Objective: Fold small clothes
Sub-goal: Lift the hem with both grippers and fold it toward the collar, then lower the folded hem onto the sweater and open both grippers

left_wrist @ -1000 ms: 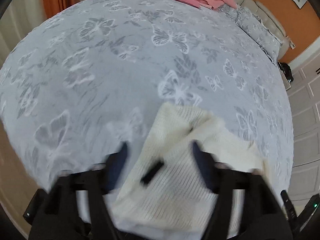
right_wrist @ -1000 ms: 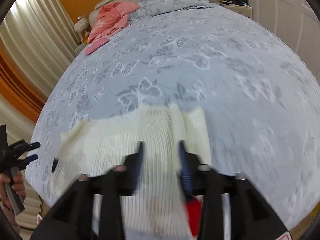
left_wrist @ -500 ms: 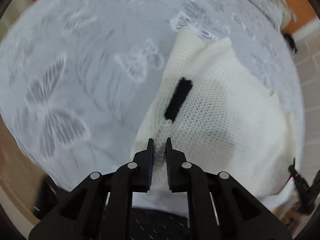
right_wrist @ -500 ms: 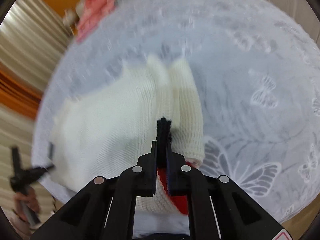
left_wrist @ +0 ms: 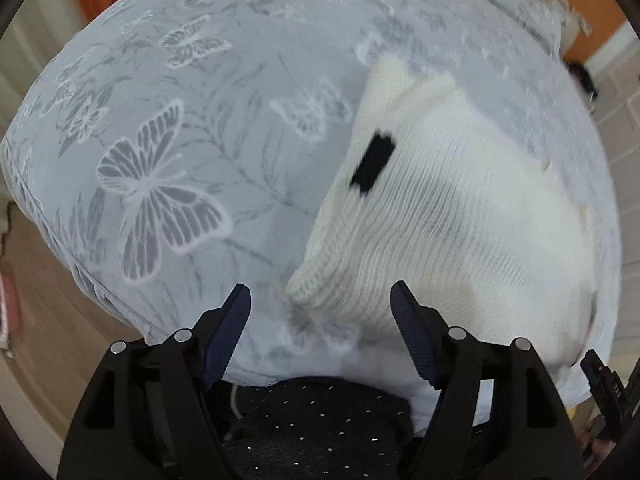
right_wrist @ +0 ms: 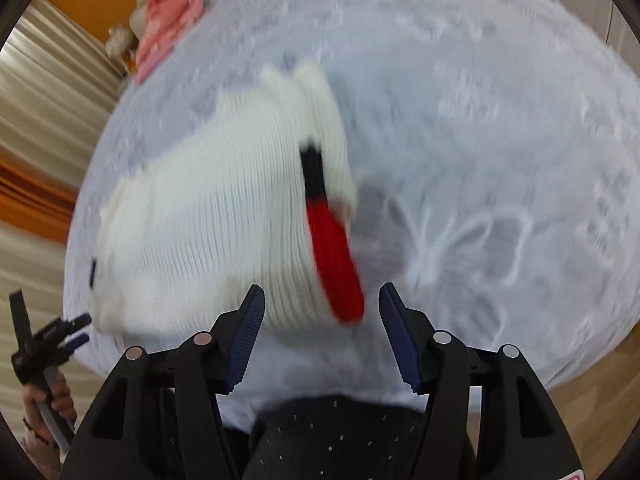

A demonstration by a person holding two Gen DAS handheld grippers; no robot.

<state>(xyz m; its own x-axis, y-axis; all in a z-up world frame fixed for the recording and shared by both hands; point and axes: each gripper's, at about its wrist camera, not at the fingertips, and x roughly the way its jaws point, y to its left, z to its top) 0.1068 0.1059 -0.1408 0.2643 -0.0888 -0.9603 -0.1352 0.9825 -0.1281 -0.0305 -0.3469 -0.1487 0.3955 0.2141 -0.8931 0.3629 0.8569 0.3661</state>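
A small cream knit garment (left_wrist: 452,216) lies on the grey butterfly bedspread (left_wrist: 160,128) near the bed's front edge. It has a black patch (left_wrist: 373,165) on one side. In the right wrist view the garment (right_wrist: 216,216) shows a black and red strip (right_wrist: 332,248) on its near right edge. My left gripper (left_wrist: 320,304) is open and empty, with the garment's near left corner between its fingers. My right gripper (right_wrist: 320,304) is open and empty, just short of the garment's near edge.
A pink garment (right_wrist: 172,12) lies at the head of the bed. The bed's front edge (left_wrist: 100,292) drops to the wooden floor. The left gripper (right_wrist: 48,344) and the hand holding it show at the lower left of the right wrist view.
Half a second ago both grippers were shut on the garment's near edge. Both have now opened and let it go, and it lies on the bed.
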